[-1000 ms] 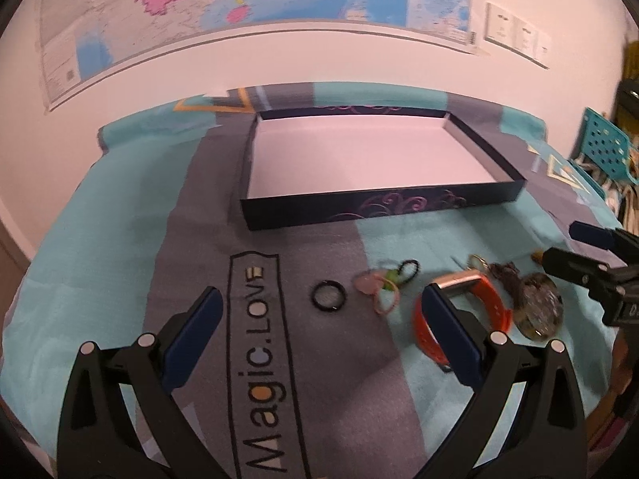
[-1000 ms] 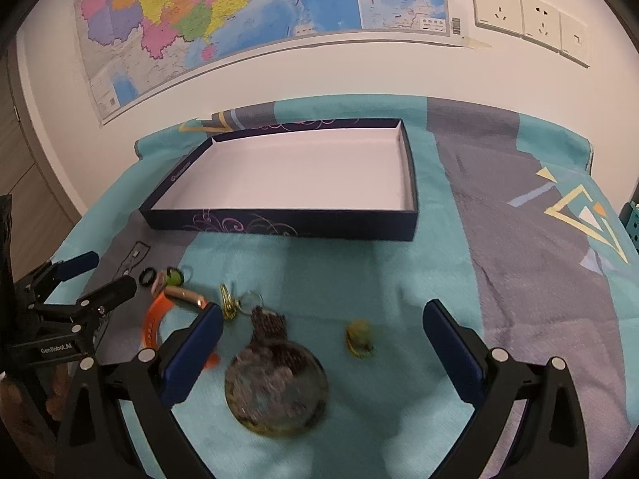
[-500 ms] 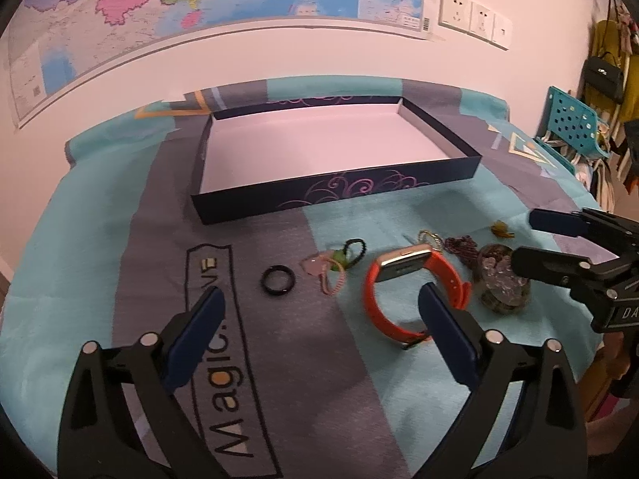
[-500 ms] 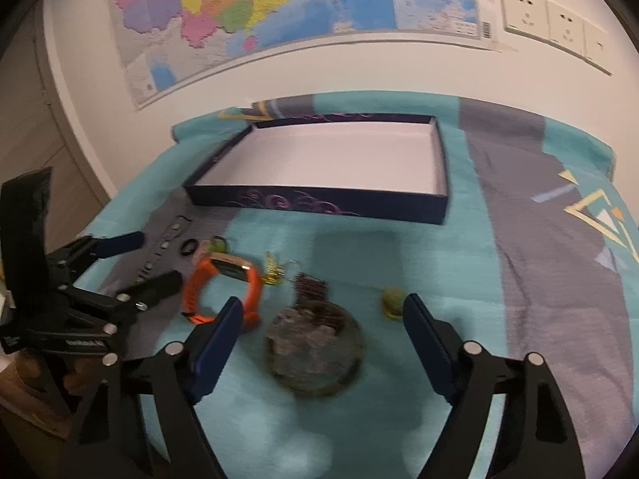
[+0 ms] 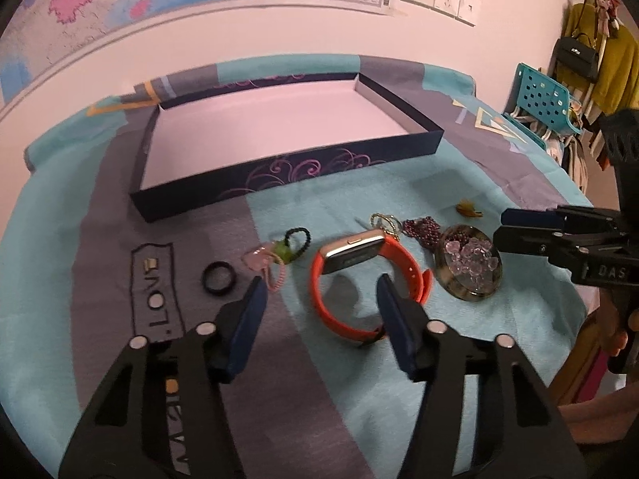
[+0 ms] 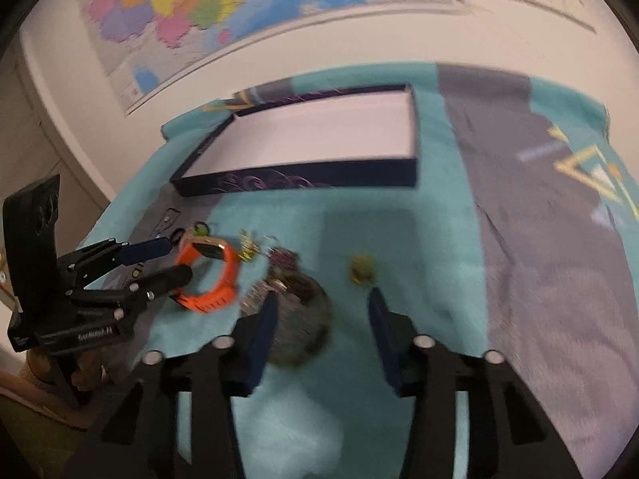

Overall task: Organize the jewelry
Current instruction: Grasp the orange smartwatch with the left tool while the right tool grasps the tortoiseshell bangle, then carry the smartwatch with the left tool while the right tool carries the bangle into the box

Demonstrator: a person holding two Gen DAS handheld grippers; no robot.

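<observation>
**Two grippers narrowing over loose jewelry**

Two sets of jaws have just been closing, neither gripping anything. Beyond both, the navy tray point(image 5: 287, 167) sits on the cloth point(image 5: 499, 183). The left gripper point(image 5: 319, 299) stands half open, the orange watch point(image 5: 371, 283) ahead, its right finger overlapping the strap. The right gripper point(image 6: 321, 313) is narrower; the round bead dish point(image 6: 299, 311) lies between its blades, and a small yellow-green trinket point(image 6: 361, 269) lies just past the right one.

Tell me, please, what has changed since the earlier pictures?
Both grippers have just been closing their jaws, and neither holds anything. The left gripper has come closer to the orange watch, its right finger now over the band. The right gripper has neared the round dish. The jewelry and the box stayed in place; the box is empty.
</observation>
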